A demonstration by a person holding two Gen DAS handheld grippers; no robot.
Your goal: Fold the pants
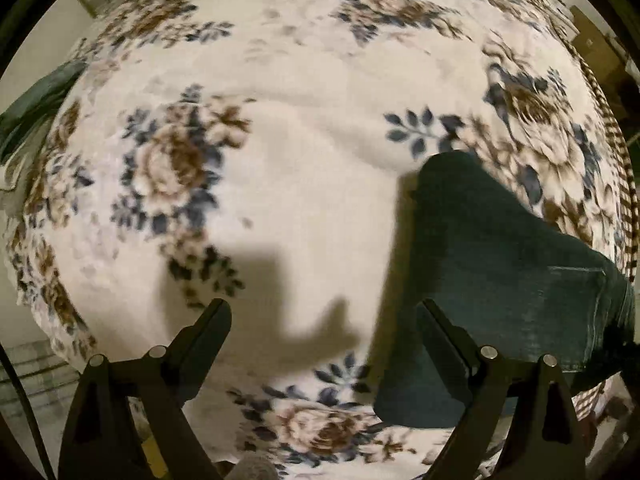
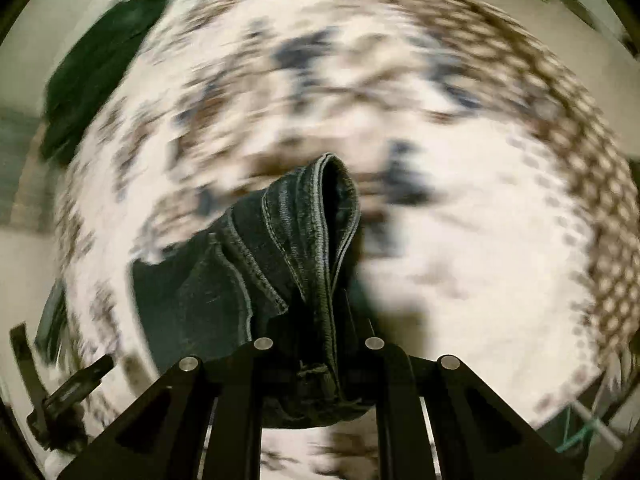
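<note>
While our right hand-held gripper (image 2: 316, 344) is clenched on the pants (image 2: 288, 264), we see a thick bundle of dark denim seams and hem pinched between its black fingers (image 2: 248, 364), the cloth rising up and away from the camera to a rounded fold. Beyond that fold the right wrist view is heavily blurred, so we can only make out a cream floral blanket (image 2: 460, 240) with a brown checked border (image 2: 580, 152) and a dark green shape (image 2: 104, 64) at the far left.

Our left hand-held gripper (image 1: 324, 312) is released, its two fingers (image 1: 208, 332) spread wide with nothing between them, hovering over the blanket (image 1: 320, 160). Just beside its right finger, the pants (image 1: 500, 272) lie as a dark slab of denim on the blanket, a stitched pocket visible toward the right edge. Shadows of the gripper fall on the cream fabric ahead. Farther out, blue and brown flower prints (image 1: 172, 164) cover the blanket, and a green item (image 1: 36, 100) sits at its far left edge.
</note>
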